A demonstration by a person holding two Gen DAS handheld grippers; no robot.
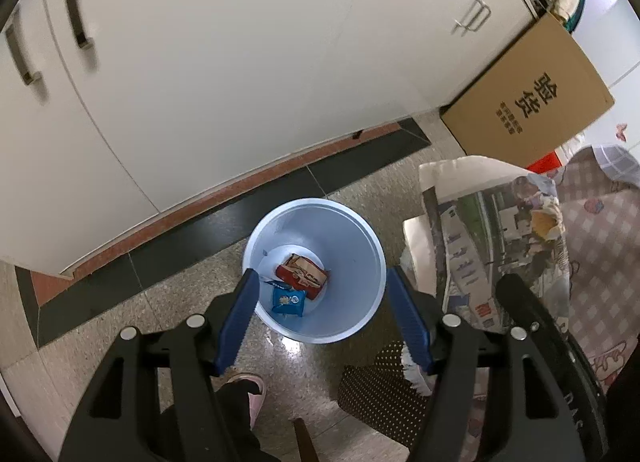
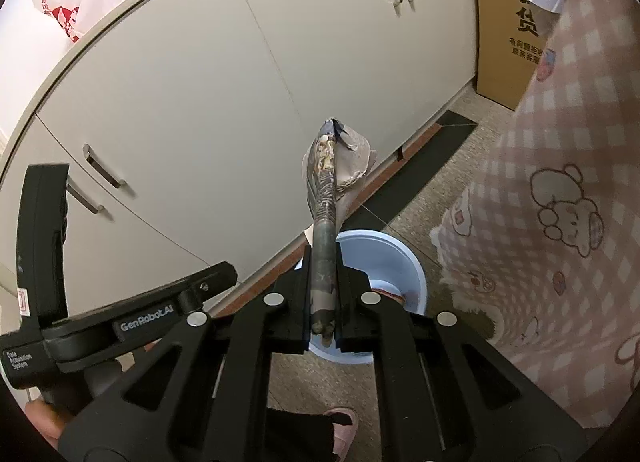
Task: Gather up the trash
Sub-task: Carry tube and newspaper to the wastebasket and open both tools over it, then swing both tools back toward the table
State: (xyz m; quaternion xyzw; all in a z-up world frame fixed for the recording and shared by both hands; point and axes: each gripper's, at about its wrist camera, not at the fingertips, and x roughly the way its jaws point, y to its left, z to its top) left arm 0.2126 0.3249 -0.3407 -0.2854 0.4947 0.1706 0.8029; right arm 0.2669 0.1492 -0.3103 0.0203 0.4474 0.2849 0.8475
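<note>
A pale blue trash bin [image 1: 352, 314] stands on the floor by the white cabinets. Inside it lie a red snack wrapper [image 1: 303, 273] and a blue snack packet [image 1: 289, 301]. My left gripper [image 1: 320, 286] hangs open and empty above the bin's mouth. My right gripper [image 2: 324, 258] is shut on a folded newspaper [image 2: 325, 222], seen edge-on, held above the bin [image 2: 404, 258]. The same newspaper [image 1: 496, 238] shows in the left wrist view, to the right of the bin.
White cabinet doors [image 1: 200, 82] run behind the bin. A cardboard box [image 1: 532, 98] stands at the right. A pink checked tablecloth [image 2: 560, 202] hangs close on the right. A dotted mat [image 1: 380, 398] and a pink slipper [image 1: 250, 394] are on the speckled floor.
</note>
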